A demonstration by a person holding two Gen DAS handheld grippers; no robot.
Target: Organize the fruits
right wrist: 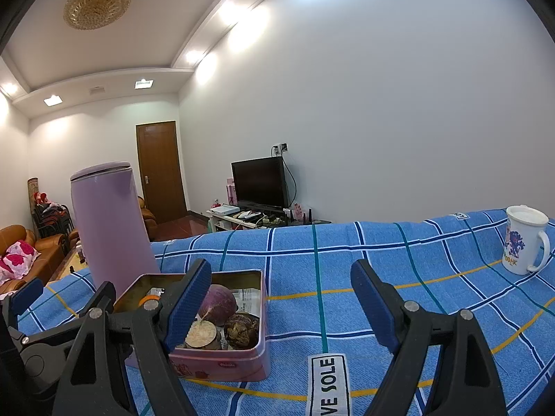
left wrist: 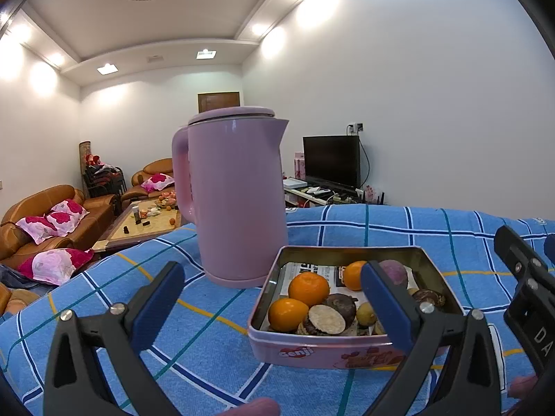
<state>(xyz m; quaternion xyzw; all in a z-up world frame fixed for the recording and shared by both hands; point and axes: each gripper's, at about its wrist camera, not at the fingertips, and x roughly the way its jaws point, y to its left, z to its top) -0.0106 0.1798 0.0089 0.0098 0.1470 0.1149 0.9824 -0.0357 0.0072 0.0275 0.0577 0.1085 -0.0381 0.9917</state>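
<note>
- Claws first: the left claw [left wrist: 274, 298] is standing wide open with nothing between its blue pads, and the right claw [right wrist: 281, 305] is gaping just as wide and holding nothing.
- Both are hovering low over the blue checked cloth [right wrist: 381, 260] covering the surface, near its front edge, with the left claw's right finger reaching over the tin.
- Fruits are lying together in the pink tin [left wrist: 312, 350], which is sitting open, without a lid, just in front of the pink kettle [left wrist: 236, 201].
- Three oranges [left wrist: 308, 289] are resting toward the tin's left and back, a purple bulb [right wrist: 220, 300] is sitting at its back right, and dark brown pieces [left wrist: 341, 306], one showing a pale cut face [left wrist: 326, 319], are filling the front.
- Judging the step: everything in view is lying in the tin already, which fits both a sorting about to start from the tin and a gathering just ended there.
- The tin's long axis is running left to right across the surface; the purple bulb's stalk is pointing down toward the front.
- A white mug [right wrist: 525, 242] is standing well apart, toward the far right corner.
</note>
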